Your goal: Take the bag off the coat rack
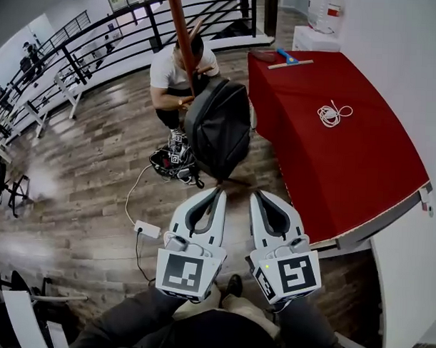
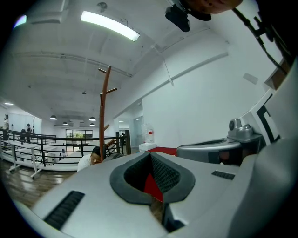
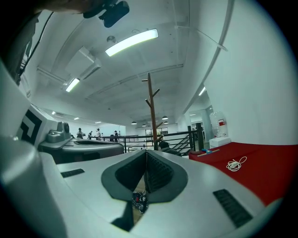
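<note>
So the black bag [image 1: 218,127] is hanging on the reddish-brown coat rack [image 1: 181,40], up at 12 o'clock from both grippers and well apart from them, with a person [image 1: 175,72] crouched right behind it at about 11 o'clock. The red table [image 1: 333,152] sits off at the bag's 3 o'clock, with a coiled white cable [image 1: 333,113] lying on it. The left gripper [image 1: 218,192] and right gripper [image 1: 253,197] sit side by side pointing at the bag, both with jaws pressed together on nothing.
</note>
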The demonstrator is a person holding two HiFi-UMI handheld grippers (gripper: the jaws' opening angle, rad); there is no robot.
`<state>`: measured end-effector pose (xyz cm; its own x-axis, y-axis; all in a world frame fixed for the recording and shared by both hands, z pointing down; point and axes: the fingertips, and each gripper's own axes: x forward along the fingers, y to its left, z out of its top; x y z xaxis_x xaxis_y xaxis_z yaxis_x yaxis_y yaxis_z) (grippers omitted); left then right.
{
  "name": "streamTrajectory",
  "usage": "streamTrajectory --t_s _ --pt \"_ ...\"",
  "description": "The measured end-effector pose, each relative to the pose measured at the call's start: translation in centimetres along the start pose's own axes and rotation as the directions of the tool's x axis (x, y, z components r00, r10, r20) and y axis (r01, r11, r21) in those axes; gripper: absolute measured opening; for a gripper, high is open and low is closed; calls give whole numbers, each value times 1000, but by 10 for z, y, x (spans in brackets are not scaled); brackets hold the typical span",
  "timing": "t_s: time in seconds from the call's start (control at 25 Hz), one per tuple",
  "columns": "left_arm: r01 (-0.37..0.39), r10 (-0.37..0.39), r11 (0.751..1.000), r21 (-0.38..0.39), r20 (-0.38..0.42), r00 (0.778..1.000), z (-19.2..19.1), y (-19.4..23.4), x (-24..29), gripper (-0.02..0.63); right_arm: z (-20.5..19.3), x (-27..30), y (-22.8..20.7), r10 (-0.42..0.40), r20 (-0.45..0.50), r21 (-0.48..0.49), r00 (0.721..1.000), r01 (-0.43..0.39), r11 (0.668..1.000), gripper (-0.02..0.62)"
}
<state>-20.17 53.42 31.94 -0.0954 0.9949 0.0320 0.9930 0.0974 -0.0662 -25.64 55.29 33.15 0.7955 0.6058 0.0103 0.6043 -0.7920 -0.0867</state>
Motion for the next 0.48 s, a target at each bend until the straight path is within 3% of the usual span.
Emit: streamTrajectory --t_s 0.48 --pt "-91 92 996 -17 20 996 -3 44 43 8 7 62 -25 66 4 -36 998 -66 997 8"
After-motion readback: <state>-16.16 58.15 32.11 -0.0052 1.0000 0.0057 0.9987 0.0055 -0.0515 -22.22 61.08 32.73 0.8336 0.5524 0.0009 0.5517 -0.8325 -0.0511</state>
